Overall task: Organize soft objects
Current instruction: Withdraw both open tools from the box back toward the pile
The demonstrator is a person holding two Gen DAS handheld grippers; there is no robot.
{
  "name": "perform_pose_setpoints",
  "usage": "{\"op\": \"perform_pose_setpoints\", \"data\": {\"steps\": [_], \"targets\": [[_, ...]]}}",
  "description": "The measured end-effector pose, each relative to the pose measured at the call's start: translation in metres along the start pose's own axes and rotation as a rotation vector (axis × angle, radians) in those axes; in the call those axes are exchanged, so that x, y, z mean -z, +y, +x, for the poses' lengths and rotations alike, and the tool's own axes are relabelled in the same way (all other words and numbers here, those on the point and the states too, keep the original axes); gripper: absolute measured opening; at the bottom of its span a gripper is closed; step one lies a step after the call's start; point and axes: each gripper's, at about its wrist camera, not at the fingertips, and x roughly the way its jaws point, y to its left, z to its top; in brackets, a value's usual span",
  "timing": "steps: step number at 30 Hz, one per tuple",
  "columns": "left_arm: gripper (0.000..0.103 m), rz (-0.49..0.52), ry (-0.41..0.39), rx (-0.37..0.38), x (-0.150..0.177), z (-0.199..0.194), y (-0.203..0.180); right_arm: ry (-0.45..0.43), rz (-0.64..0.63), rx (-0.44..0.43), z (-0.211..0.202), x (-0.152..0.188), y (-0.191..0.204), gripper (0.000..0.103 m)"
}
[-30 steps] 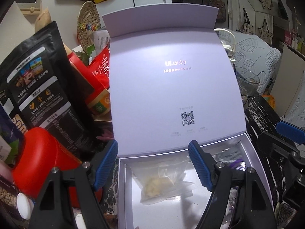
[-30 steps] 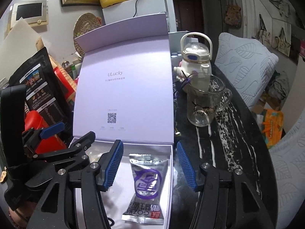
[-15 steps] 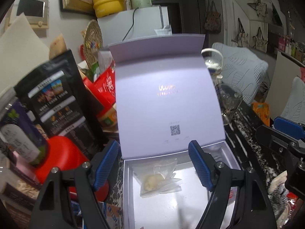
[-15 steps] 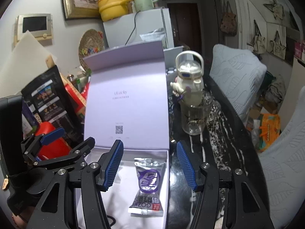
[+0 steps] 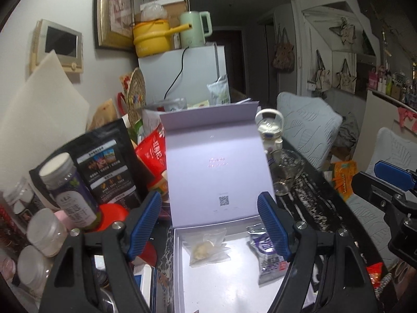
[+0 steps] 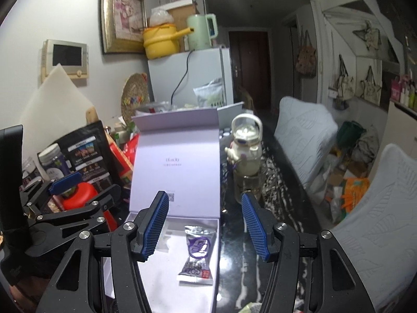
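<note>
While both gape, tools (image 5: 209,224) (image 6: 204,225) hover level

One open lavender cardboard box (image 5: 219,172) held two soft packets: one clear plastic pouch with a pale lump (image 5: 207,247) and one silver-and-purple foil snack sachet (image 6: 196,257). One glass mug (image 5: 286,172) and one white handled water bottle (image 6: 246,148) stood beside it.

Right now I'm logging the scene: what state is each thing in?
box: lid open, upright
clear packet: lying in box
purple packet: lying in box
left gripper: open, empty
right gripper: open, empty
glass mug: upright on table
</note>
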Motion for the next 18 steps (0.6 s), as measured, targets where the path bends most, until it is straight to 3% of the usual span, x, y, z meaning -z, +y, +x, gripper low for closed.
{"op": "perform_pose_setpoints", "data": {"steps": [7,14,18], "targets": [[0.076,0.009,-0.044,0.043,-0.002,-0.041,-0.007,-0.055,-0.028,0.029,-0.048,0.000,0.002,0.059],[0.076,0.011,-0.064,0.090,0.007,-0.073,-0.012,-0.096,-0.036,0.057,-0.088,0.012,0.001,0.073],[0.076,0.012,-0.060,0.130,0.016,-0.086,-0.015,-0.114,-0.038,0.076,-0.109,0.022,0.001,0.076]]}}
